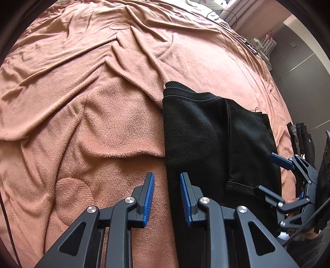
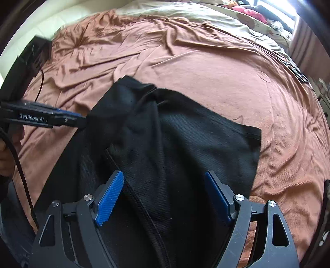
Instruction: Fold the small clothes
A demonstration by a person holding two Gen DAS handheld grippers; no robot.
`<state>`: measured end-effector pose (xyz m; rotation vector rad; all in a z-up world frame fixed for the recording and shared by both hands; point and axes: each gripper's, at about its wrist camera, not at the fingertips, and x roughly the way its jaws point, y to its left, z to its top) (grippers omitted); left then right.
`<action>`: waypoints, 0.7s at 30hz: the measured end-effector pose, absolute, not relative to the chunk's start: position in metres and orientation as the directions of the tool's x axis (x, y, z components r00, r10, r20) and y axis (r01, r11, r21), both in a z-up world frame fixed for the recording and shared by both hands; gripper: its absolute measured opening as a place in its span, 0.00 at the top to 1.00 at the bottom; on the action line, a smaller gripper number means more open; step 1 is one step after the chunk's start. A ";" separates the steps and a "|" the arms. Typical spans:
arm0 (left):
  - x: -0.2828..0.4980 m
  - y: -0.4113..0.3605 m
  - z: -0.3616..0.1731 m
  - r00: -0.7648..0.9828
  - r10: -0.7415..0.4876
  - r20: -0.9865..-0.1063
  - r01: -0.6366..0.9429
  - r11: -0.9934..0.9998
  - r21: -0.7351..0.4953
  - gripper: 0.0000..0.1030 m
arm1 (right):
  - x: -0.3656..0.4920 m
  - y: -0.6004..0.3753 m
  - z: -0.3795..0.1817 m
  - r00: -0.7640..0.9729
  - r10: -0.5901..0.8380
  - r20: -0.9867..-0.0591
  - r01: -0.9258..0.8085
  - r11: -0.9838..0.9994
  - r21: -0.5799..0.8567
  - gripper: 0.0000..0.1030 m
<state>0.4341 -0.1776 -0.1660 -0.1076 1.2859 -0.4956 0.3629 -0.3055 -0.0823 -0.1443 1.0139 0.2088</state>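
A black mesh garment (image 1: 198, 132) lies on a salmon-pink blanket (image 1: 82, 103), partly folded over itself. My left gripper (image 1: 167, 198) is open and empty, hovering over the garment's left edge, one finger above the blanket. In the right wrist view the garment (image 2: 185, 144) fills the middle. My right gripper (image 2: 165, 198) is wide open above it, nothing between its blue pads (image 2: 111, 198). The right gripper also shows at the right edge of the left wrist view (image 1: 268, 173), open beside the garment. The left gripper shows at the left of the right wrist view (image 2: 80, 122), its tip at the garment's raised edge.
The blanket (image 2: 206, 72) is wrinkled and covers a bed. A beige sheet (image 2: 185, 14) and loose clothes lie at the far end. A dark cable (image 2: 20, 165) hangs at the left. Racks and dark floor (image 1: 299, 61) lie beyond the bed's right edge.
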 end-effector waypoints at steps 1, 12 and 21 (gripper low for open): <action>0.434 -0.178 -0.167 0.192 -0.408 -0.892 0.293 0.892 -0.345 0.74 | 0.363 -0.303 -0.084 0.507 0.103 -0.856 -0.253 0.967 -0.033 0.22; 0.437 -0.181 -0.170 0.179 -0.402 -0.898 0.286 0.895 -0.343 0.74 | 0.373 -0.276 -0.098 0.493 0.021 -0.870 -0.321 0.934 -0.159 0.22; 0.444 -0.182 -0.151 0.219 -0.431 -0.875 0.313 0.881 -0.355 0.74 | 0.393 -0.313 -0.088 0.533 -0.117 -0.838 -0.157 0.960 -0.234 0.22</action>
